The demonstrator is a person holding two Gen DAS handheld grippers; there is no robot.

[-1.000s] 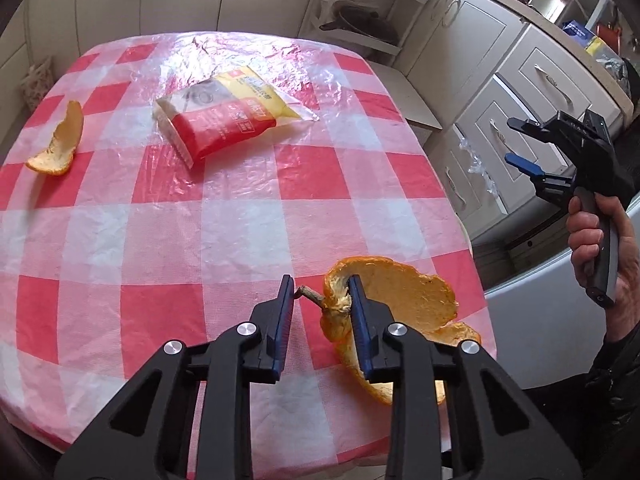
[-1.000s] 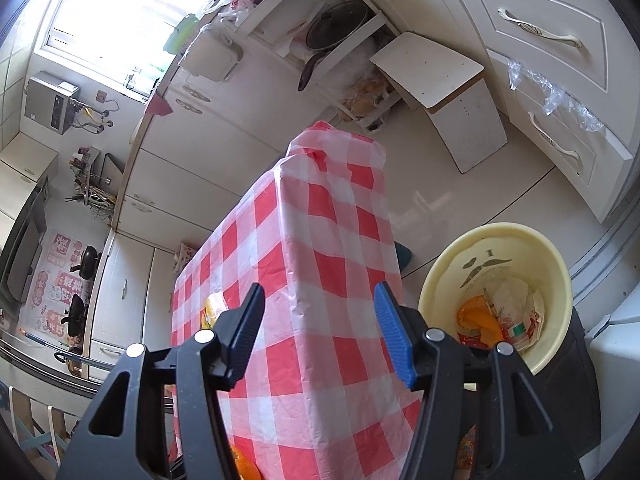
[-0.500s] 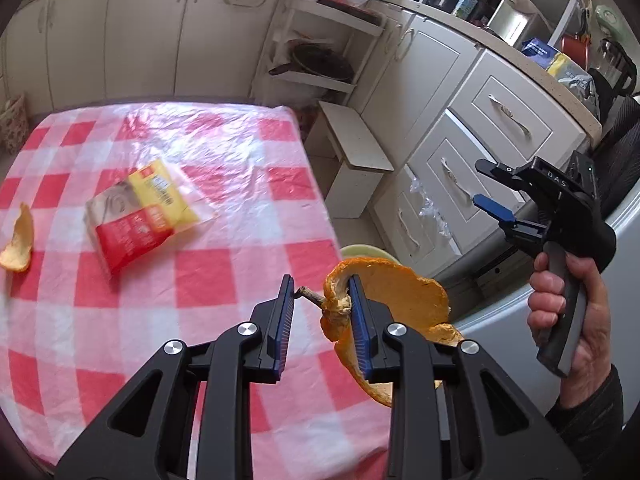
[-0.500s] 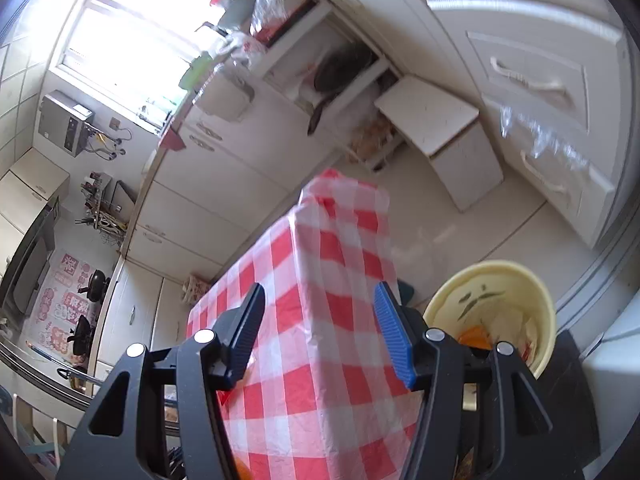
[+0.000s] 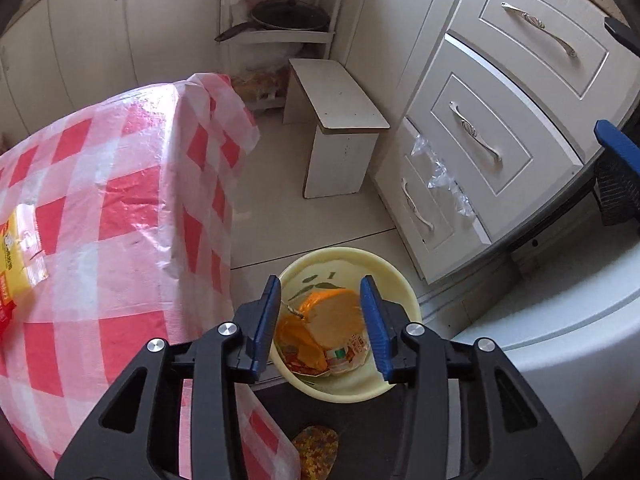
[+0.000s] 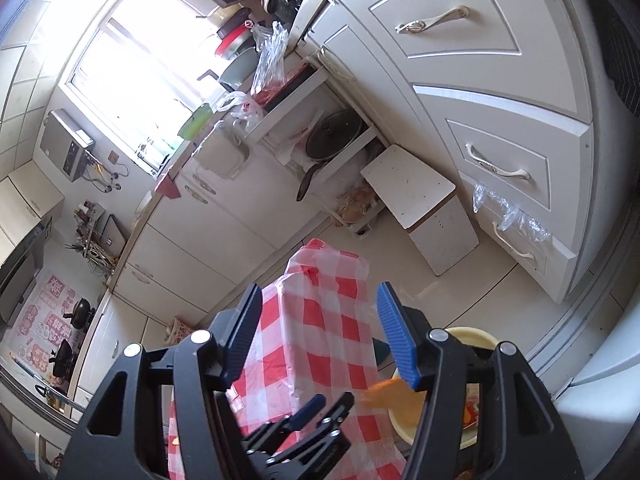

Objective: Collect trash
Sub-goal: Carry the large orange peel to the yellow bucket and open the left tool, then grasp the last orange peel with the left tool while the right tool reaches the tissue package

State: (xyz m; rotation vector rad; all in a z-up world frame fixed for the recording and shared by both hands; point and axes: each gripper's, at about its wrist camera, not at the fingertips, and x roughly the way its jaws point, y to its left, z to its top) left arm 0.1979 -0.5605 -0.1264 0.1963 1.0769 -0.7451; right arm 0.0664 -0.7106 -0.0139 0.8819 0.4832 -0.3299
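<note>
**Releasing the peel over the bin**

The left gripper (image 5: 322, 318) is positioned above the yellow bin (image 5: 394, 280), which stands on the floor just right of the checked table (image 5: 132, 216). Its jaws stand wide apart and hold nothing. The orange peel (image 5: 334, 312) appears between the spread fingers, at or inside the bin mouth among other wrappers; whether it has settled cannot be told. The right gripper (image 6: 320, 334) is raised beside the table, jaws apart, empty.

Procedure, as judged from this position:
1. Keep the jaws fully spread until the peel is clear of both pads.
2. Keep the gripper centred over the bin opening, away from the rim nearest the table.
3. Confirm the peel lies inside before leaving.

A yellow-and-red packet (image 5: 16, 256) remains on the table's left part; it is the likely next item.
</note>
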